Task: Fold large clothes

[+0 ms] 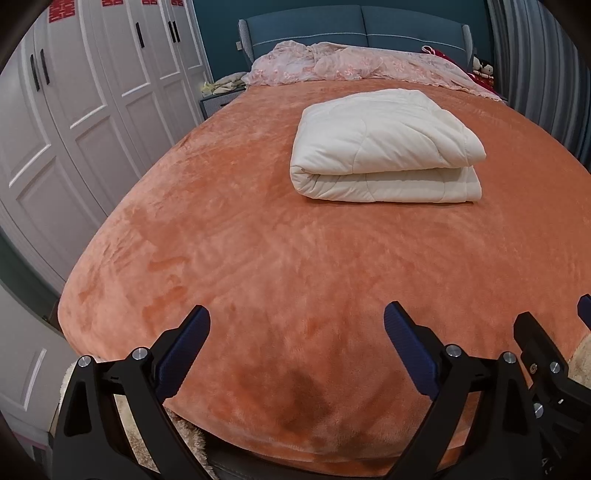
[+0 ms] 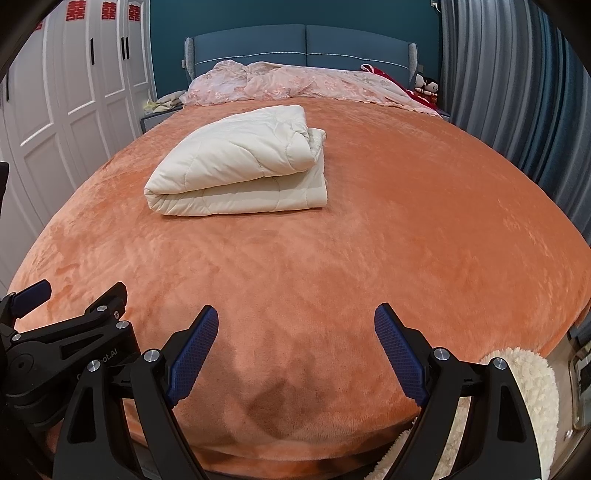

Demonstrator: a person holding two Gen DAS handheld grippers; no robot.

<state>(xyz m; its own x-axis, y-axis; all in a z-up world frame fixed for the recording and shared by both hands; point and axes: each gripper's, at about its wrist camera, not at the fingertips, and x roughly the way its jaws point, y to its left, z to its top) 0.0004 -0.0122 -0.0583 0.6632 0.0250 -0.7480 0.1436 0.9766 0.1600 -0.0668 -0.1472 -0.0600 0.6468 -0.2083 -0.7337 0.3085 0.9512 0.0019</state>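
Note:
A cream quilted duvet (image 1: 386, 147) lies folded into a thick stack on the orange plush bed cover (image 1: 258, 258), in the far half of the bed; the right wrist view has the duvet (image 2: 240, 162) left of centre on the cover (image 2: 369, 240). My left gripper (image 1: 297, 328) hangs open over the foot of the bed, holding nothing. My right gripper (image 2: 296, 325) is also open and empty, beside the left one. Both are well short of the duvet. The right gripper shows at the edge of the left view (image 1: 554, 325), the left gripper at the edge of the right view (image 2: 74, 295).
A crumpled pink floral cover (image 1: 351, 64) is bunched against the blue headboard (image 1: 362, 29). White wardrobe doors (image 1: 74, 110) run along the left. Grey curtains (image 2: 517, 92) hang on the right. A cream fleecy cloth (image 2: 532, 387) hangs at the bed's foot corner. Soft toys (image 2: 426, 86) sit by the headboard.

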